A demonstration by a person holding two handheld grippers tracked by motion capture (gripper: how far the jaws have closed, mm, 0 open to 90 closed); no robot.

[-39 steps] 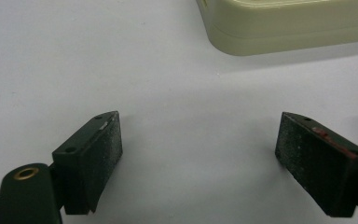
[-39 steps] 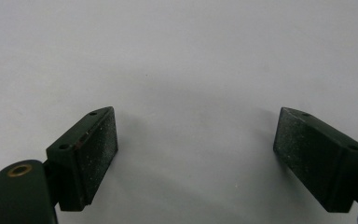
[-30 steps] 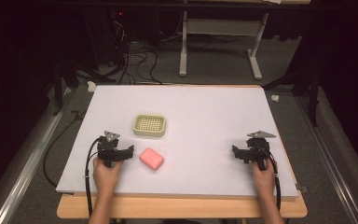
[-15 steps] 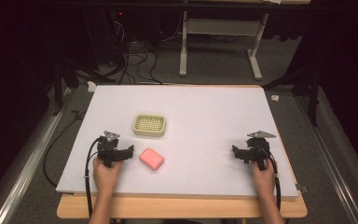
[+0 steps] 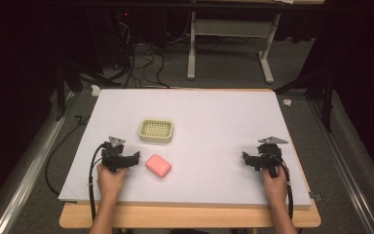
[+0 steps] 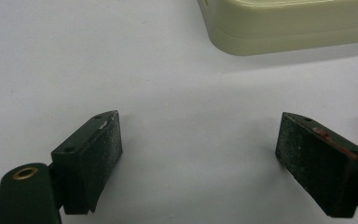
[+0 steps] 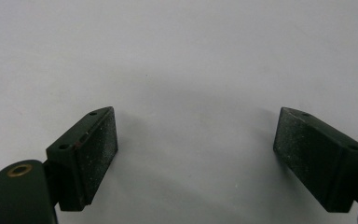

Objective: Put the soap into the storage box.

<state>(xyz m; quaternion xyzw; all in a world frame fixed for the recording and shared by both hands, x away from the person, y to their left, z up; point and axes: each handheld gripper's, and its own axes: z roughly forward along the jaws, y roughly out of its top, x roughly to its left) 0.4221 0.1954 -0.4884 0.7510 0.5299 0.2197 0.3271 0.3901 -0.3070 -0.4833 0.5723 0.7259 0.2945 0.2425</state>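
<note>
a person rests both grippers on a white table (image 5: pixel 214 112), the left gripper (image 6: pixel 198 156) and right gripper (image 7: pixel 196 156) each with jaws spread wide and empty; a pink soap bar (image 5: pixel 158 165) lies just right of the left gripper, near a pale green slotted dish (image 5: pixel 156 131)

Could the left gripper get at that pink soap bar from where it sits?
Probably yes: the left gripper is open beside the pink soap bar, with bare table between them.
</note>
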